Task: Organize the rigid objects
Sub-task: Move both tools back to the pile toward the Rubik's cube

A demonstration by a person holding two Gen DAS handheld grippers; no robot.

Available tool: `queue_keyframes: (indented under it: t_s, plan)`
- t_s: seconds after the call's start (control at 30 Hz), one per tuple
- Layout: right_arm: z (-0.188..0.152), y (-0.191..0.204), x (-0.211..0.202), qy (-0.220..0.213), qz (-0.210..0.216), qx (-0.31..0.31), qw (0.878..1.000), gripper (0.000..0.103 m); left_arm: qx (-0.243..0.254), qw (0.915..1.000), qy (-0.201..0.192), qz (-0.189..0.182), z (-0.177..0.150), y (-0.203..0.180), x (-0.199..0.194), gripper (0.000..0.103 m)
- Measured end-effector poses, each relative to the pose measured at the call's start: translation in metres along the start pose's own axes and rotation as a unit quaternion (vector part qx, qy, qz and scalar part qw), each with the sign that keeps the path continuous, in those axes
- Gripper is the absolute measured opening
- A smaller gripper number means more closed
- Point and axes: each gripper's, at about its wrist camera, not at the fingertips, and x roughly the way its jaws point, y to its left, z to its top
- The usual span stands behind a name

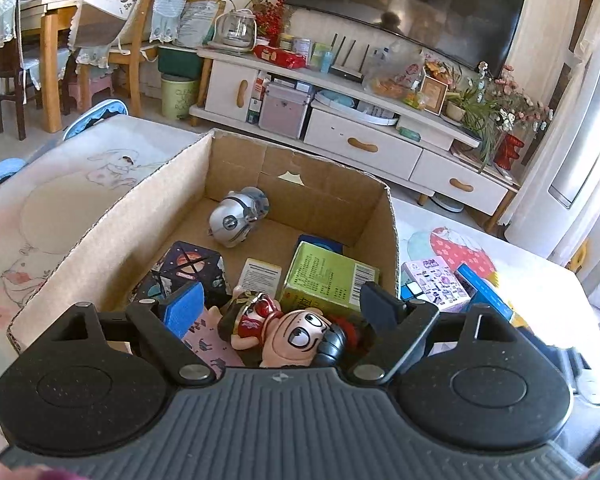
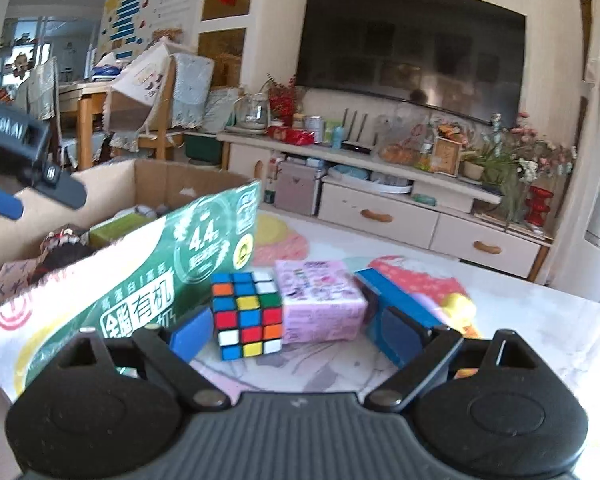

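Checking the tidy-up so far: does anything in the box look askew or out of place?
Yes: the cartoon figurine lies tipped on its side atop other items near the cardboard box front wall, and the green box rests tilted rather than flat.

Open right hand-held gripper (image 2: 296,334) faces a Rubik's cube (image 2: 247,314).

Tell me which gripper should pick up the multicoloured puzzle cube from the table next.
Right. The right gripper hangs open with the multicoloured puzzle cube directly ahead between its fingers on the table. The left gripper hangs open over the brown cardboard box, above the toys inside.
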Motion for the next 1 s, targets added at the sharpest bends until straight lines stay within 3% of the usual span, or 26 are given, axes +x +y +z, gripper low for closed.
queue_keyframes:
  t_s: [0.3,0.37,0.43,0.67,0.7,1.0]
  plan:
    - [-0.003,0.014,0.033,0.005,0.029,-0.004,1.000,0.083,0.012,0.9999,0.003,-0.008,-0.001,-0.001,0.001,0.103]
    - [-0.002,0.016,0.039,0.004,0.034,-0.007,0.999,0.078,0.014,0.9998,0.004,-0.009,-0.001,-0.001,0.002,0.103]
    - [-0.002,0.018,0.044,0.008,0.040,-0.010,0.999,0.065,0.015,0.9998,0.005,-0.010,-0.001,-0.001,0.003,0.103]
    - [-0.002,0.020,0.055,0.014,0.055,-0.011,0.998,0.059,0.021,0.9997,0.007,-0.011,-0.002,-0.004,0.005,0.103]
    - [-0.002,0.020,0.056,0.015,0.056,-0.010,0.998,0.053,0.023,0.9996,0.007,-0.011,-0.003,-0.006,0.005,0.103]
    - [-0.012,0.006,0.035,0.022,0.057,0.001,0.998,0.053,0.032,0.9994,0.003,-0.013,-0.003,-0.014,0.004,0.103]
